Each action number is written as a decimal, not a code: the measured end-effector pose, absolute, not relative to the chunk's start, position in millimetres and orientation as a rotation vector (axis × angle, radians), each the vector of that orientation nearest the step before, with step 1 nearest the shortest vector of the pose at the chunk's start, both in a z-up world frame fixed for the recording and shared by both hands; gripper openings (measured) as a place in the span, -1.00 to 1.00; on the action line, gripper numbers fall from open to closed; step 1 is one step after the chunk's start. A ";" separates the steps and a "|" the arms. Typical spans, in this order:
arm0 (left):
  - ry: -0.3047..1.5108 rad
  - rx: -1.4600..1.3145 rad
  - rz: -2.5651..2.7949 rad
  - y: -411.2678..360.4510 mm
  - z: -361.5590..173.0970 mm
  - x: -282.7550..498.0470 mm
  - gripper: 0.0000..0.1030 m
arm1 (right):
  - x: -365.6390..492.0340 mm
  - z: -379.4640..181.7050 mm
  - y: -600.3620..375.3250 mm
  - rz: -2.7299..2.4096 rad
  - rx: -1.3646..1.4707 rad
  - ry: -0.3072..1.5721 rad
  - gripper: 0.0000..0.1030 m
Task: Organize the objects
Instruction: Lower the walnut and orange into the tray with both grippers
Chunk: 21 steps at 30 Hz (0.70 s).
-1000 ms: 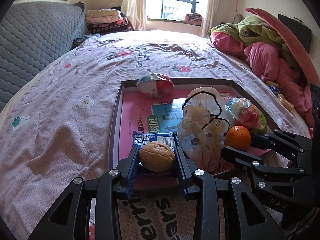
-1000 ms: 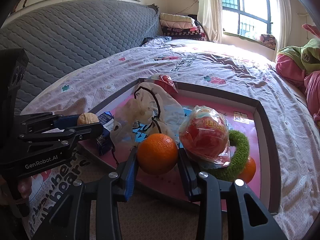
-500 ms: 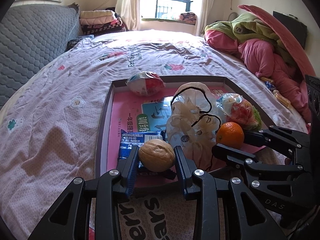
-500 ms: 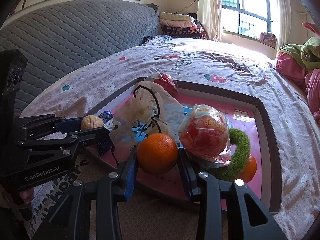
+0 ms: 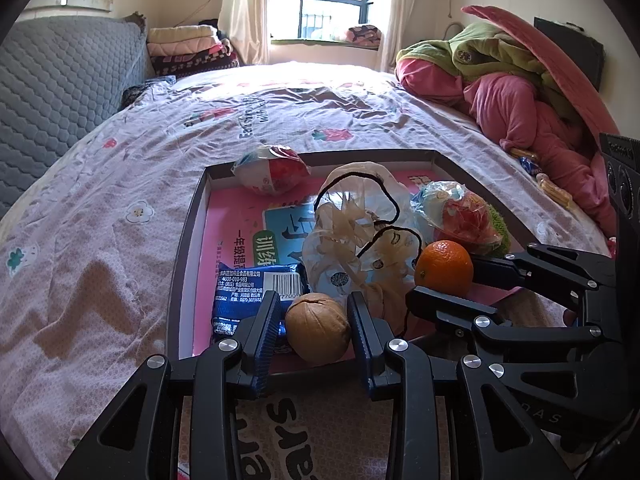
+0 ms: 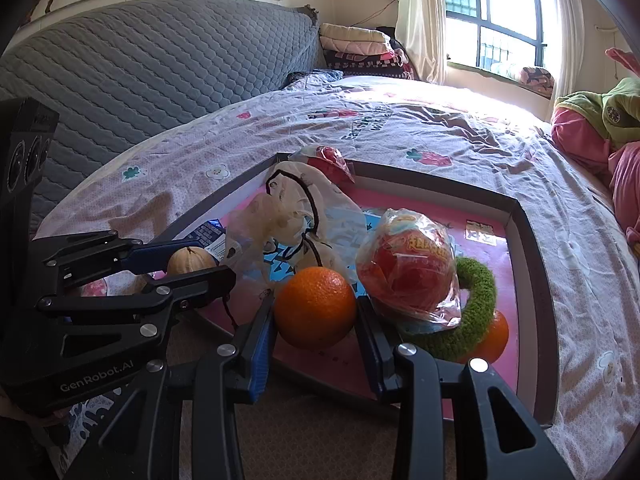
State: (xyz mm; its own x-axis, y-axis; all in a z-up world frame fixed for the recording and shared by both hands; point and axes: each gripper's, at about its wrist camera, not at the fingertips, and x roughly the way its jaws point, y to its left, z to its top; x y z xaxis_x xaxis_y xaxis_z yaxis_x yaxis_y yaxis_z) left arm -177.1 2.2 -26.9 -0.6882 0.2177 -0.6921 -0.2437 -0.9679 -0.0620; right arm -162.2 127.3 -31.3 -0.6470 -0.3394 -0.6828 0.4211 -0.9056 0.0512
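At the tray's near edge, left gripper clamps a walnut; right gripper clamps an orange.

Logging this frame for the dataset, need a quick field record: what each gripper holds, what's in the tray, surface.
left gripper: shut on the round tan walnut, over the tray's near edge
right gripper: shut on the round orange fruit
tray: shallow rectangular grey-rimmed box with pink floor, lying on the bed
in tray: blue foil snack packet; crumpled clear plastic bag with black cord; green crocheted ring; second orange, partly hidden by the ring
surface: bed with pale floral sheet
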 end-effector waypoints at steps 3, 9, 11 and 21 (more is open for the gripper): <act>0.055 -1.087 2.671 3.0 -27.0 -176.2 -0.31 | -162.3 -31.3 126.8 -2.519 1.012 0.157 -0.24; 0.063 -1.080 2.668 5.1 -27.1 -175.3 -0.31 | -161.8 -31.9 128.1 -2.529 1.013 0.170 -0.24; 0.062 -1.078 2.668 6.1 -26.7 -174.5 -0.31 | -161.1 -31.0 128.7 -2.530 1.007 0.168 -0.24; 0.063 -1.081 2.664 7.7 -25.7 -173.5 -0.31 | -156.5 -23.2 128.2 -2.551 0.971 0.201 -0.24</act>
State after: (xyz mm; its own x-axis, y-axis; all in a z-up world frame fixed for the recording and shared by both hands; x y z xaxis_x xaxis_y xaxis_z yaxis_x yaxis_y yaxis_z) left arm -173.5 7.7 -25.7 -0.6873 0.2277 -0.6898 -0.2599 -0.9638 -0.0591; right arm -156.5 128.2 -23.2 -0.6776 -0.3166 -0.6638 0.4167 -0.9090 0.0082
